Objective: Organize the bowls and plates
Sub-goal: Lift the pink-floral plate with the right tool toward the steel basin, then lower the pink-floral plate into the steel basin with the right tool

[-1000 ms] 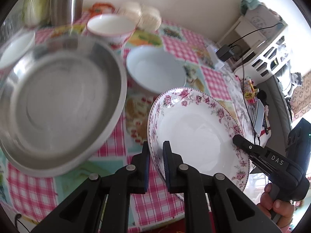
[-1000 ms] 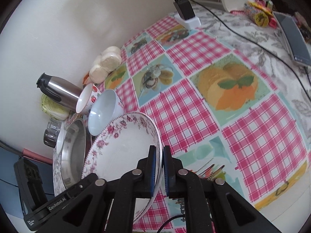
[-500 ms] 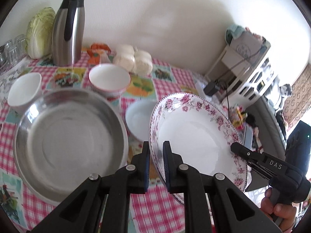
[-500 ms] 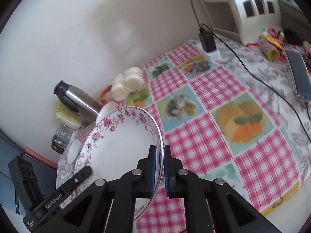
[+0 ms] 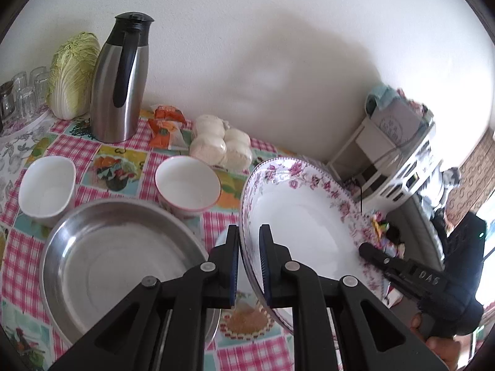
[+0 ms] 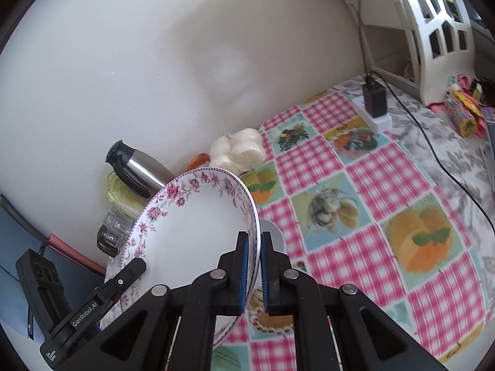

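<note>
A white plate with a pink floral rim [image 5: 303, 222] hangs tilted above the checked tablecloth, held at both sides. My left gripper [image 5: 249, 232] is shut on its near left rim. My right gripper [image 6: 254, 235] is shut on the opposite rim of the floral plate [image 6: 191, 232]. Each gripper shows in the other's view: the right gripper [image 5: 368, 252] and the left gripper [image 6: 139, 266]. A steel basin [image 5: 117, 262] lies left of the plate, with two white bowls [image 5: 46, 185] [image 5: 187, 182] behind it. Another pale bowl [image 6: 272, 232] peeks out under the plate.
Along the wall stand a steel thermos jug [image 5: 119, 83], a cabbage [image 5: 72, 74], glasses [image 5: 24, 92], an orange packet [image 5: 167, 122] and bagged white buns [image 5: 221, 147]. A plugged-in adapter [image 6: 374, 99] with a cable, snack packets [image 6: 461, 111] and a white rack [image 6: 433, 31] occupy the far right.
Both grippers have risen with the floral plate between them, lifting it off the table. The plate now covers most of the pale bowl, and more of the wall shows.
</note>
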`<state>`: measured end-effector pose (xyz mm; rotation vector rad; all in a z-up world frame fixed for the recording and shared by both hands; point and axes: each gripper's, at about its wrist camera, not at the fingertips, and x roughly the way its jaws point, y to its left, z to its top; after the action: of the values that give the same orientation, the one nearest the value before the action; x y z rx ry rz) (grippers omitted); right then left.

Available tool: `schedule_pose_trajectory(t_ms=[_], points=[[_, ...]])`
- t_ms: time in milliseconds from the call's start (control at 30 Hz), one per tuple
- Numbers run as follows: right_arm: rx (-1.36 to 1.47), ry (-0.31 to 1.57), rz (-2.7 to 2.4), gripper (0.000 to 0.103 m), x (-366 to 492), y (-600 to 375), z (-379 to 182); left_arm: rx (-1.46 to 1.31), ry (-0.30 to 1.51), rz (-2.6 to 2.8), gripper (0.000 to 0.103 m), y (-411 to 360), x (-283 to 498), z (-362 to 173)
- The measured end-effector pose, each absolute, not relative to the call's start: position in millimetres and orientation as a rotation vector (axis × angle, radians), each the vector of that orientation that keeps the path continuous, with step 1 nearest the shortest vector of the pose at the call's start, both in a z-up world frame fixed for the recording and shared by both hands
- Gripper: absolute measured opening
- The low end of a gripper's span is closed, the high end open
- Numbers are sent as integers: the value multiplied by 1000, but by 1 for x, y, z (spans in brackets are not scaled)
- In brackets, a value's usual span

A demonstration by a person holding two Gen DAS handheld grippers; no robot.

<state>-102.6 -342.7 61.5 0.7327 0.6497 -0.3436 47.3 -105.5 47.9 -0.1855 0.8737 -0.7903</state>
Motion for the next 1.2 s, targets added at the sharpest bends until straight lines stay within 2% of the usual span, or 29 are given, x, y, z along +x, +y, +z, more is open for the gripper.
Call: schedule_pose_trajectory(t_ms=[433,1200], points=[[724,703,-291,8,-56,-329,36,-227,909,-728,13,-82,81,31],[690,858,-120,8,15,-239,-5,-272,987,-518,13,31,110,-9]])
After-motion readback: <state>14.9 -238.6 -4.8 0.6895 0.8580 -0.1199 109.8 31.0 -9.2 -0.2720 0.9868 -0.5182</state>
